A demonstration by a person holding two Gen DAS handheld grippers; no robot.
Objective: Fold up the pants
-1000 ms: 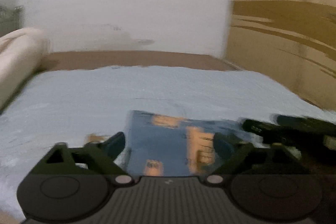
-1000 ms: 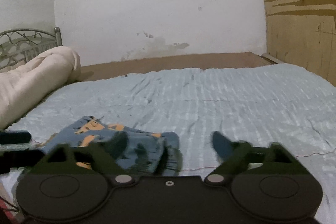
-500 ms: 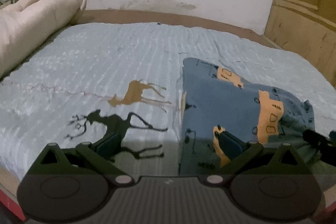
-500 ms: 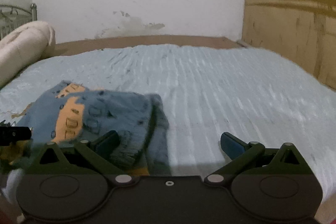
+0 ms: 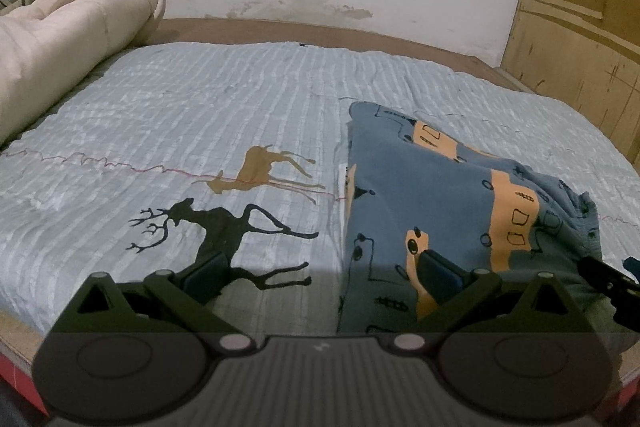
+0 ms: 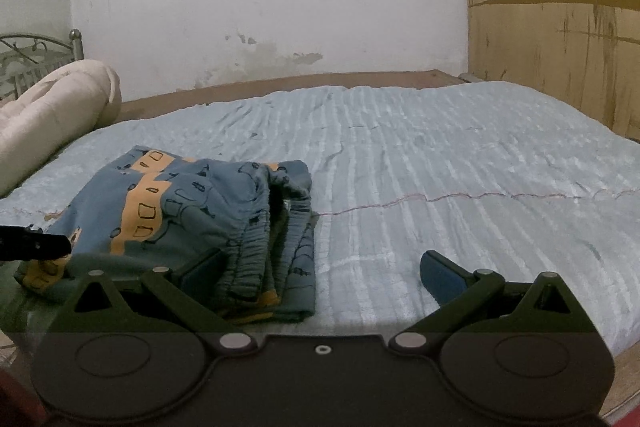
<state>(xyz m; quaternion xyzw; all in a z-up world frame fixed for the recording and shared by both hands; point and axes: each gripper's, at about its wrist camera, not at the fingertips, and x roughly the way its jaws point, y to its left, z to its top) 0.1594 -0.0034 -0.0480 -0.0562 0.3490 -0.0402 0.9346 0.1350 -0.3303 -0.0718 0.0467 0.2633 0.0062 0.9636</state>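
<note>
We see pants (image 6: pixel 192 211) now lying folded on bed (image 6: pixel 440 163); both claws, left claw (image 5: pixel 320 275) and right claw (image 6: pixel 320 271), spread empty, backed off toward 6 o'clock; fold looks done.

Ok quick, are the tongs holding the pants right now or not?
Left tongs: open, holding nothing, right above the folded pants.
Right tongs: open, holding nothing, above the pants' waistband end.

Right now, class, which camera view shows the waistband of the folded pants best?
The right wrist view: the gathered elastic waistband faces the camera, its layers stacked at the pants' near right edge. The left wrist view shows mostly the flat printed top, the waistband just a crumpled far-right edge.
</note>
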